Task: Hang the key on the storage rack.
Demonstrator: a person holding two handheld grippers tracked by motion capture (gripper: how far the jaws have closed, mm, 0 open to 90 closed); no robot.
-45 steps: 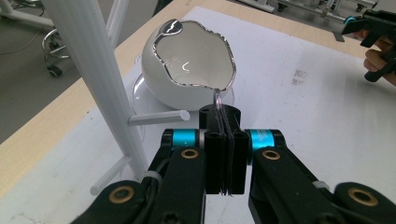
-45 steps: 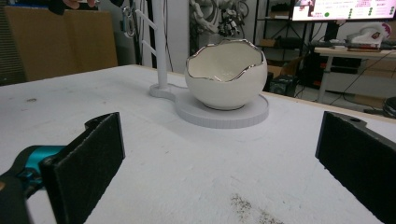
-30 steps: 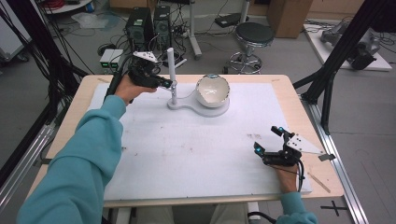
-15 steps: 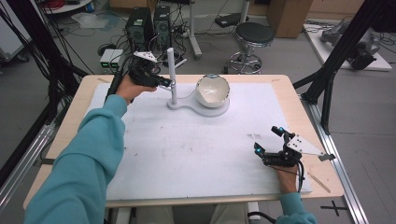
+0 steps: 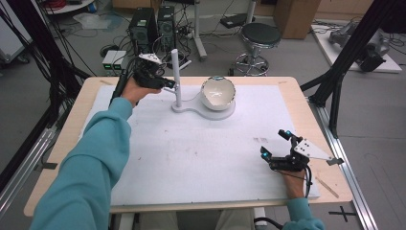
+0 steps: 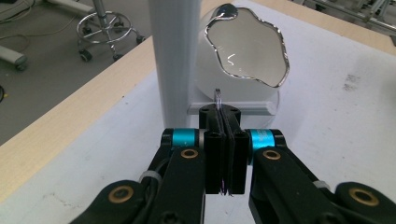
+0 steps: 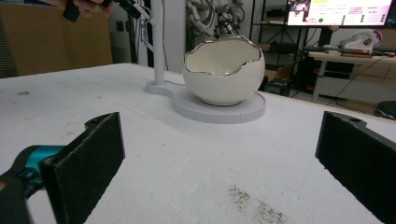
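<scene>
A white stand has a tall post and a round base. A white eggshell-shaped bowl with a silver rim sits on that base. My left gripper is held right beside the post, shut on a thin silvery loop that pokes out past its jaws. In the right gripper view, something small and silvery dangles from it by the post. My right gripper rests open near the table's front right, jaws wide apart, facing the bowl.
A white mat covers most of the wooden table. Dark specks mark the mat ahead of the right gripper. Behind the table stand a stool, computer towers and black frame struts.
</scene>
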